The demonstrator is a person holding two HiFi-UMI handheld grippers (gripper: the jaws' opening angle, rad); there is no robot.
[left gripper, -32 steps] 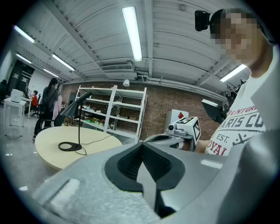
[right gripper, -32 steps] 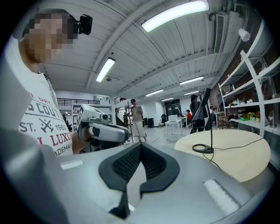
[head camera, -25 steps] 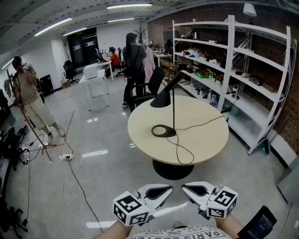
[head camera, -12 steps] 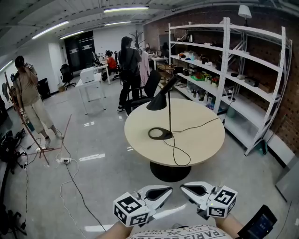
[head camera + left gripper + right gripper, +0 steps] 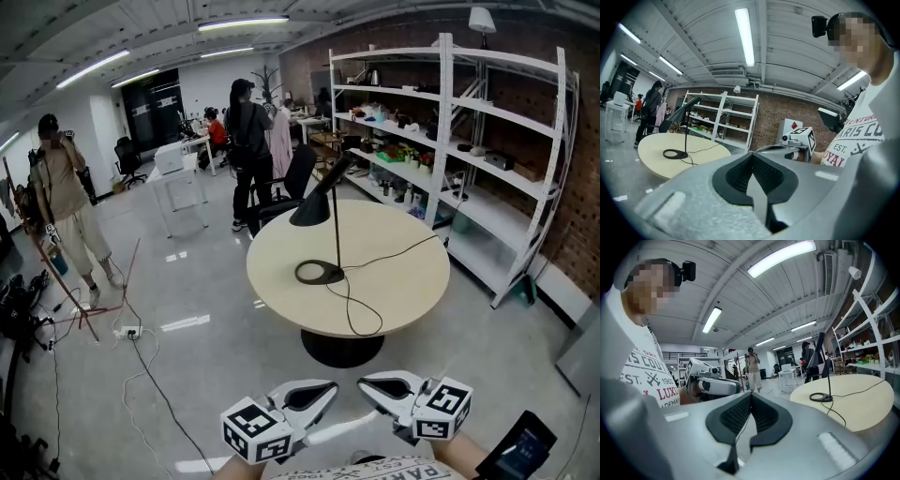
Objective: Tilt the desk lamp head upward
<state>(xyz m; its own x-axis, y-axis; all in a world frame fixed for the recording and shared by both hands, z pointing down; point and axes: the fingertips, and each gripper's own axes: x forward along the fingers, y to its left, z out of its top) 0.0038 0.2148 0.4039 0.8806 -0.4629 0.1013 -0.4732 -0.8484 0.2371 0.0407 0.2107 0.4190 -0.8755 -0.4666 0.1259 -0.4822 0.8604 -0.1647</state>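
Observation:
The black desk lamp point(image 5: 336, 220) stands on a round beige table point(image 5: 403, 281), its ring base point(image 5: 319, 273) on the tabletop. Its cone head point(image 5: 311, 208) points down to the left, and its cord point(image 5: 361, 309) trails toward the table's near edge. Both grippers are low at the frame's bottom, far from the table over the floor. My left gripper point(image 5: 330, 386) and right gripper point(image 5: 363, 382) are shut with nothing in them, tips pointing at each other. The lamp point(image 5: 682, 117) shows small at the left of the left gripper view. It also appears at the right in the right gripper view, lamp point(image 5: 822, 362).
White shelving point(image 5: 487, 141) full of items lines the right wall. A black office chair point(image 5: 300, 173) is behind the table. A person point(image 5: 246, 131) stands at the back, another person point(image 5: 61, 197) at the left. A cable point(image 5: 141, 347) and a power strip lie on the glossy floor.
The head view has drifted, so the table and lamp sit slightly further left and a little further off. Both grippers stay shut and side by side, a touch lower in frame.

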